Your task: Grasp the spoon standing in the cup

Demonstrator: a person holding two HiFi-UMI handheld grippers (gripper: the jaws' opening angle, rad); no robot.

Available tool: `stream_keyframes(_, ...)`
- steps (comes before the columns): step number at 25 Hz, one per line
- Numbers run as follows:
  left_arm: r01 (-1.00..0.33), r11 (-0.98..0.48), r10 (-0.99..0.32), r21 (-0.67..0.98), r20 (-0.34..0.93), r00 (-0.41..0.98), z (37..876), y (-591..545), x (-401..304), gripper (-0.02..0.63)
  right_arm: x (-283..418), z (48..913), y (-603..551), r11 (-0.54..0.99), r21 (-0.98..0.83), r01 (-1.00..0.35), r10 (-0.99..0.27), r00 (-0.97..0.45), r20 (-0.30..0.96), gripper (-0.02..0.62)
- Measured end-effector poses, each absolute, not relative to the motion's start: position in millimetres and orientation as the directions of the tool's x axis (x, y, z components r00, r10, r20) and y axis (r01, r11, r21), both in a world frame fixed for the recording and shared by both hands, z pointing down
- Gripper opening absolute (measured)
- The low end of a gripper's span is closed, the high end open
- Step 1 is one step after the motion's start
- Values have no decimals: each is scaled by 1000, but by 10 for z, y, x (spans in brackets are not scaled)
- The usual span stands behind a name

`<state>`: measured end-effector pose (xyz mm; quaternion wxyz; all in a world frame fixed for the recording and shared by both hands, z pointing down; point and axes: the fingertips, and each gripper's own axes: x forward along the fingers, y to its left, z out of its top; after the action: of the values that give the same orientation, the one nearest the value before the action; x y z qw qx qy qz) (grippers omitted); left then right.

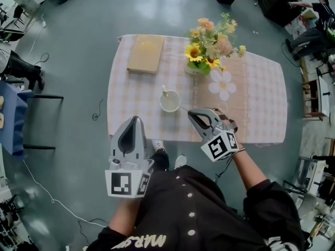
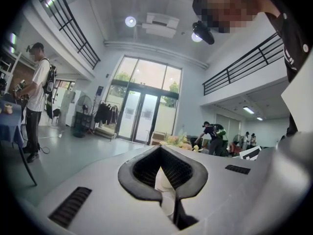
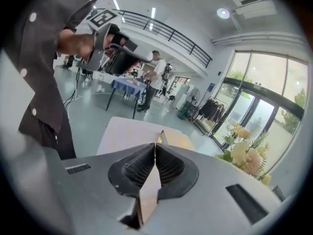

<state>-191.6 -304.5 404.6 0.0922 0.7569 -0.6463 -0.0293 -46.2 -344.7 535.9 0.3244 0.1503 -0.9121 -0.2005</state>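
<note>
A white cup (image 1: 170, 101) stands near the middle of the checked table (image 1: 261, 109), with a pale spoon (image 1: 164, 91) upright against its far-left rim. My right gripper (image 1: 190, 112) is shut and empty, its tip just right of the cup and level with it. In the right gripper view the pads (image 3: 155, 148) meet in a thin line and the cup is hidden beneath them. My left gripper (image 1: 137, 119) hovers over the table's front edge, left of and nearer than the cup, its tips together with nothing held. The left gripper view points out into the room past its jaws.
A vase of yellow and pink flowers (image 1: 209, 46) stands behind the cup, with a flower-shaped mat (image 1: 222, 85) to its right. A tan book (image 1: 146, 54) lies at the far left corner. A blue table (image 1: 10, 114) stands on the left, and people stand around the room.
</note>
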Motion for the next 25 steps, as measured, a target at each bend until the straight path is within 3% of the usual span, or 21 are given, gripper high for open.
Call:
stream_keyframes(7, -973, -156, -986, 168, 38, 164, 3827, -3022, -1877, 14, -398, 4788, -3510, 865, 364, -346, -479, -785, 392, 8)
stream_keyframes(18, -976, -176, -984, 132, -21, 174, 3540, -3008, -1812, 14, -345, 3856, -3519, 798, 216, -563, -585, -810, 51, 8)
stream_keyframes(25, -978, -179, -983, 104, -64, 173, 3353, -3009, -1832, 14, -225, 3540, -3505, 746, 136, -652, -657, -754, -8, 8)
